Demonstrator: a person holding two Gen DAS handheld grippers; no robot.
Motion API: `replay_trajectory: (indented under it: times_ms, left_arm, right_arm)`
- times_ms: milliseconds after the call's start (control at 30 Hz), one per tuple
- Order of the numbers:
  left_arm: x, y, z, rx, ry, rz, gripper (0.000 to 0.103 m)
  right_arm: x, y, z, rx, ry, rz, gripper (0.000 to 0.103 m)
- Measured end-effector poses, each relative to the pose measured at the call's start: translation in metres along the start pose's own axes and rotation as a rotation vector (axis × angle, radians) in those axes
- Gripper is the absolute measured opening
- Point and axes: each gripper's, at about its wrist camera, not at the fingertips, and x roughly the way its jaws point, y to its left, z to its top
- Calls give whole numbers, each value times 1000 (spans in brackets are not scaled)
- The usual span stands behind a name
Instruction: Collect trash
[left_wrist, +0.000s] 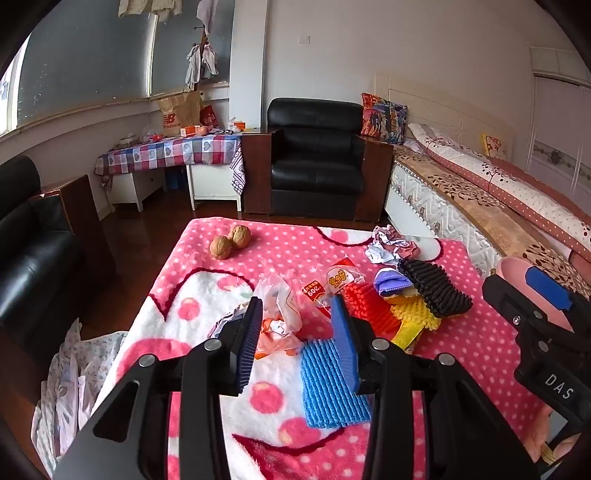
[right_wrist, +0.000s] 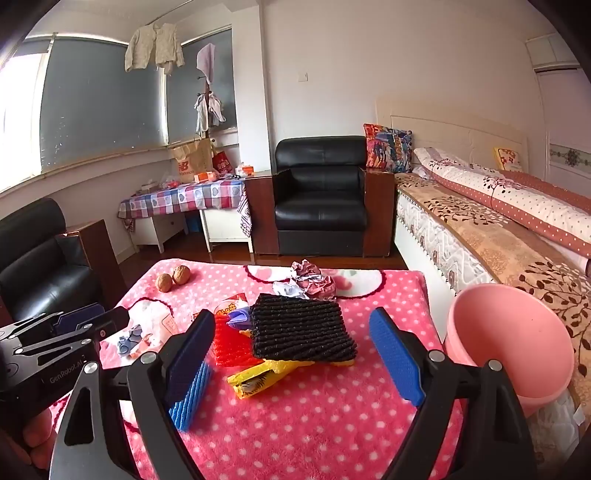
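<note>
Both tools are held open: the left tool over a crumpled wrapper near the table's middle, the right tool before a black pad.

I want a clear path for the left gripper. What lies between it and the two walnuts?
In the left wrist view, crumpled plastic wrappers lie just past the left gripper; beyond them only bare blanket reaches the walnuts.

Daylight enters through the window at left, blown out to white in the right wrist view. The wall is evenly lit and shadows are soft. Fisheye distortion bends straight lines, dark vignetting fills the corners, and focus is sharp throughout.
</note>
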Motion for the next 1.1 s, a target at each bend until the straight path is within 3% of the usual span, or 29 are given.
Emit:
replay_trajectory:
  times_ms: [467, 567, 1100]
  left_arm:
    - [1, -15, -4, 7, -4, -2, 39]
    - [-1, -2, 0, -6, -3, -16, 39]
    - [-10, -4, 3, -1, -22, -25, 39]
  right_arm:
    - [0, -5, 4, 3, -4, -7, 84]
    - [0, -2, 3, 4, -11, -13, 84]
    - [-2, -2, 0, 9, -16, -23, 84]
